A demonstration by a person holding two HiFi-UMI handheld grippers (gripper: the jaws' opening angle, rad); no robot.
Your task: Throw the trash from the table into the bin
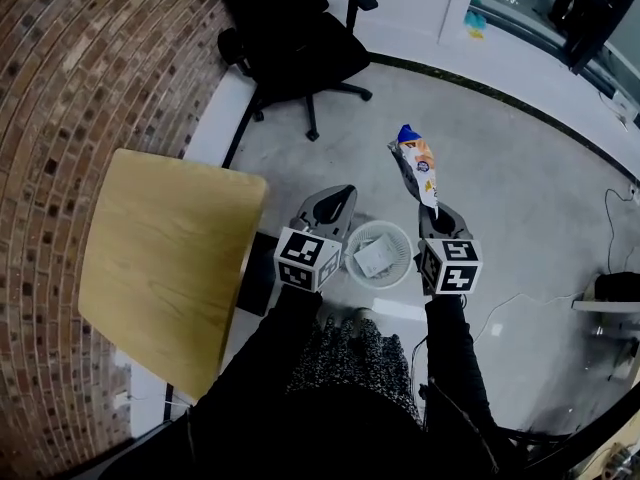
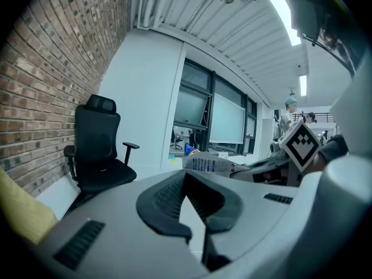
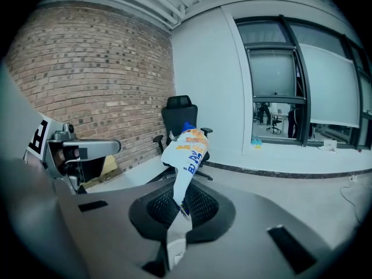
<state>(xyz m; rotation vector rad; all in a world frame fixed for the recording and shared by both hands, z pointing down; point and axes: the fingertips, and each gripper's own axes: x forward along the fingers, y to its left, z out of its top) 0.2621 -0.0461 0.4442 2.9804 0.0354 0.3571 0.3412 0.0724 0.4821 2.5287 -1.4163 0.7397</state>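
The right gripper (image 3: 180,214) is clenched on the lower end of a crumpled white, orange and blue snack wrapper (image 3: 187,153). The wrapper sticks out past its jaws toward the far side. In the head view this wrapper (image 1: 415,163) hangs in the air over the grey floor, just beyond the far right edge of the round white waste bin (image 1: 350,263). A piece of white paper (image 1: 375,256) lies inside the bin.

The left gripper (image 2: 189,202) has its jaws closed together with nothing between them. It hovers just left of the bin, so the bin sits between the two grippers.

The bare light wooden table (image 1: 170,258) stands to the left, against the curved red brick wall (image 1: 70,68). A black office chair (image 1: 300,38) stands farther off, well apart from the bin.
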